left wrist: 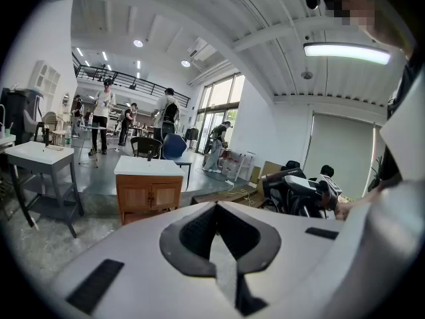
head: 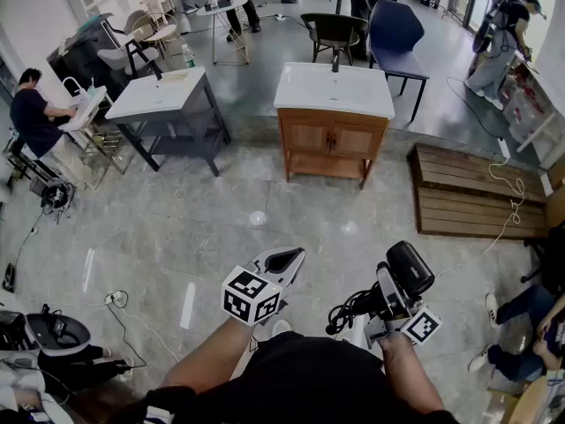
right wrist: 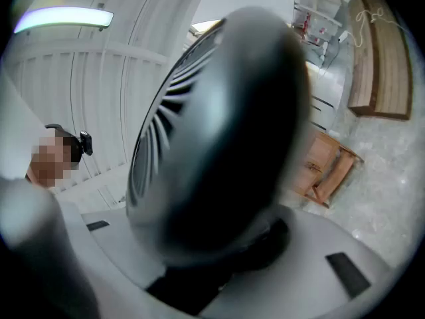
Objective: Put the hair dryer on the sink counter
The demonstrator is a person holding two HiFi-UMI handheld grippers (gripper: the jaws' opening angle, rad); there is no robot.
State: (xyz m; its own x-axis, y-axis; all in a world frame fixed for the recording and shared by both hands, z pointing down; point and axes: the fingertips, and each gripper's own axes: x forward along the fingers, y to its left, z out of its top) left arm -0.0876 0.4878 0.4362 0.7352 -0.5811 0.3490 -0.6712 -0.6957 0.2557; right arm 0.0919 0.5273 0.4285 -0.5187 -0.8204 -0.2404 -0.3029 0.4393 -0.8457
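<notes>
Head view shows right claw (head: 395,297) clamped on the black hair dryer (head: 410,269), left claw (head: 281,261) closed, empty. With the sink surface (head: 302,98) well away, the dangling cord (head: 346,308) may snag, or the top-heavy dryer twist loose.

Floor (head: 265,210) to sink counter (head: 309,97) prob. clear

No words, brands or numbers can be read; the left marker cube (head: 252,295) and right marker cube (head: 422,325) carry only black-and-white square patterns.
</notes>
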